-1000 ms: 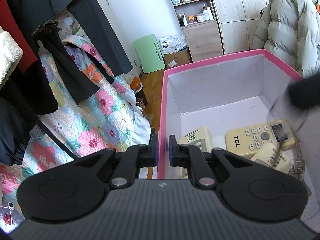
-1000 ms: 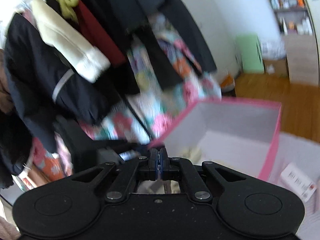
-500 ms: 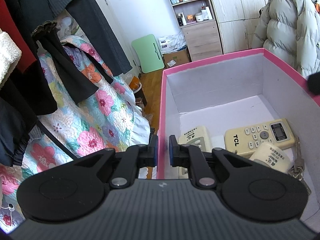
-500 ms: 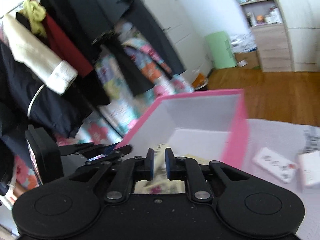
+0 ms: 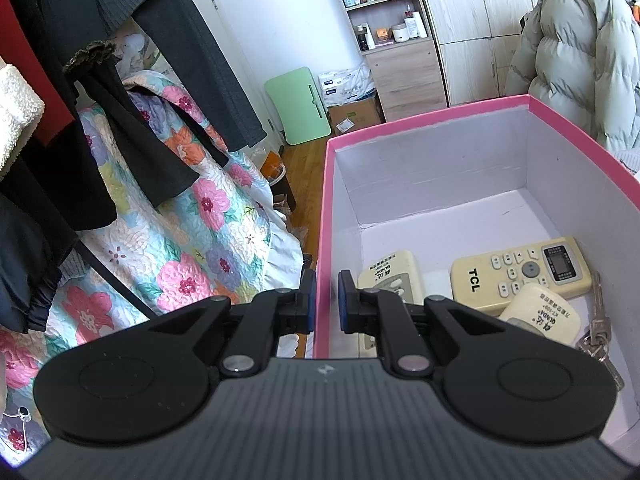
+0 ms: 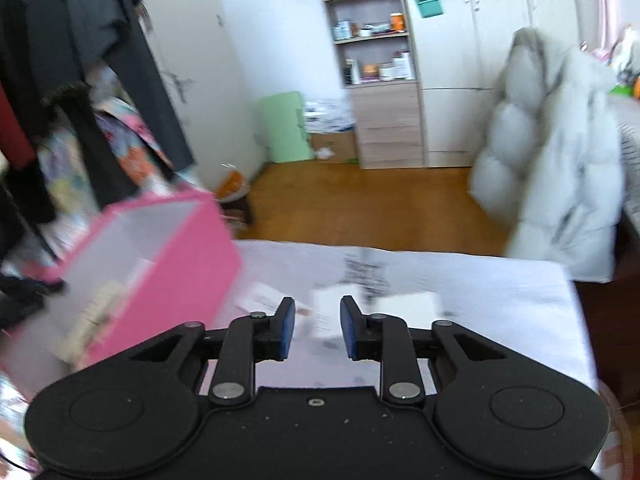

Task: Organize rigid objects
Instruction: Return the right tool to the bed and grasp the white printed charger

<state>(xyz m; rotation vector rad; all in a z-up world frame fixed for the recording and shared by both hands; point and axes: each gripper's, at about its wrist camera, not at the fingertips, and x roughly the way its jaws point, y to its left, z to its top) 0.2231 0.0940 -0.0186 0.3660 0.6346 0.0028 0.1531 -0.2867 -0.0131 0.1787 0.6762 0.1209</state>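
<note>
Left claw [image 5: 323, 294] pinches the left wall of the pink box [image 5: 432, 128], narrow; right claw [image 6: 316, 330] hangs parted and empty over the white surface [image 6: 500, 292], facing blurred white packs [image 6: 408, 304] just right of the box. Risk, as a judgement: motion blur hides pack edges, so a hasty closing could clip a corner and skid one away. In the box, the TCL remote [image 5: 520, 274] lies long axis left-right, display end right, beside two smaller remotes and keys [image 5: 598, 328].
</note>
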